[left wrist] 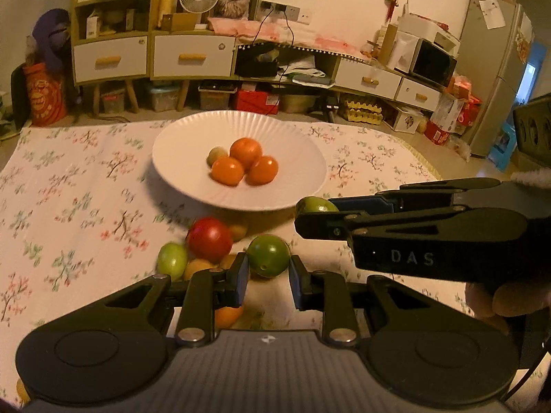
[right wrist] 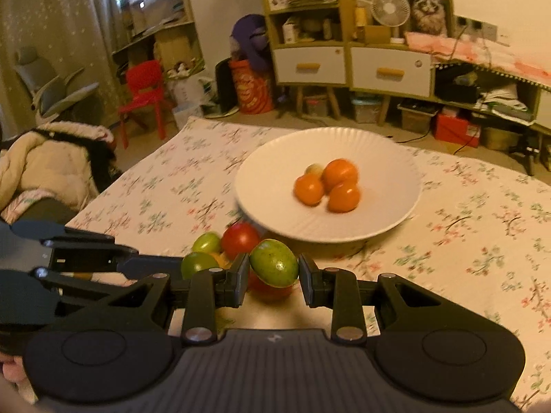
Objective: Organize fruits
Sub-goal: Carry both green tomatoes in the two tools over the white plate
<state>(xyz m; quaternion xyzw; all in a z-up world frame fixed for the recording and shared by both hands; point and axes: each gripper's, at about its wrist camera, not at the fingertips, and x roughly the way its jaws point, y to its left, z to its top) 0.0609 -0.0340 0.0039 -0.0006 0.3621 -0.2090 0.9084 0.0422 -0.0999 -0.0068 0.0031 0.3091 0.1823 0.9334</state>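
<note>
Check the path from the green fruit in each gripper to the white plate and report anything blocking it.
Nothing visible blocks either path. The left gripper holds a green fruit, the right gripper another green fruit. The white plate lies just beyond them; the red fruit and the loose pile sit lower, on the tablecloth, before the near rim.

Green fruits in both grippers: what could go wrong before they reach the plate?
The left gripper pinches its round green fruit only at the fingertips, so it could squirt out. The right gripper and its green fruit sit close beside it; converging on the white plate, they might collide.
</note>
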